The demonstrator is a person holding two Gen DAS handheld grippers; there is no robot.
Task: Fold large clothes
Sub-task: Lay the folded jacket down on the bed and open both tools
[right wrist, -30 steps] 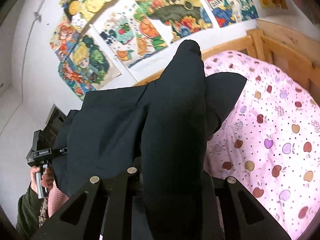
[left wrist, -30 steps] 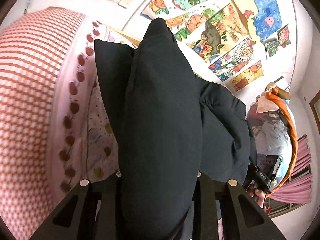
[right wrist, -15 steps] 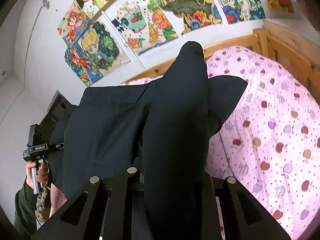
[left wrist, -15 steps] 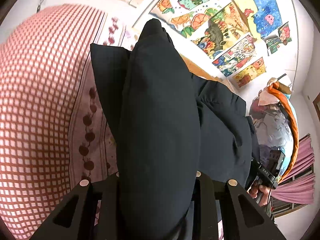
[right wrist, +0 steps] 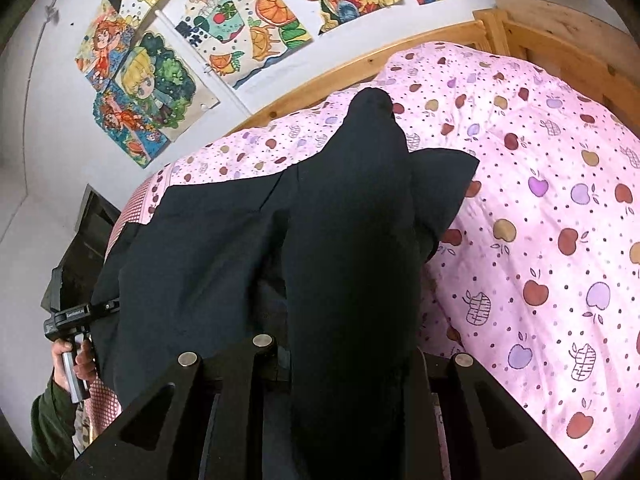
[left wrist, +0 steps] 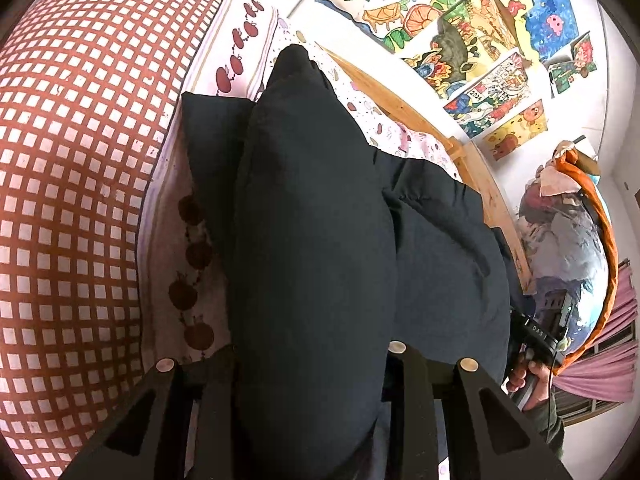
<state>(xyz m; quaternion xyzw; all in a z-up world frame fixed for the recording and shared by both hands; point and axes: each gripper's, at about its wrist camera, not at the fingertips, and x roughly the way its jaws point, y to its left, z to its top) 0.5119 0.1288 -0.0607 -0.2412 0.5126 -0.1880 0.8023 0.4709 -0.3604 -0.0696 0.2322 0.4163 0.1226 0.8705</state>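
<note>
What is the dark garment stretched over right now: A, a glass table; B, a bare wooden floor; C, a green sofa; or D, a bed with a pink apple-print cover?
D: in the right wrist view the dark garment, clamped in the jaws of the right gripper, hangs over the pink apple-print cover inside a wooden bed frame.

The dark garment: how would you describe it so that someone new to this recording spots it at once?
Start from the wooden-framed bed under the wall of children's drawings, covered by a pink apple-print quilt. Above the quilt, a dark navy garment hangs between the left gripper and right gripper, both jaws shut on it. It is the only plain, dark fabric among bright prints.
</note>
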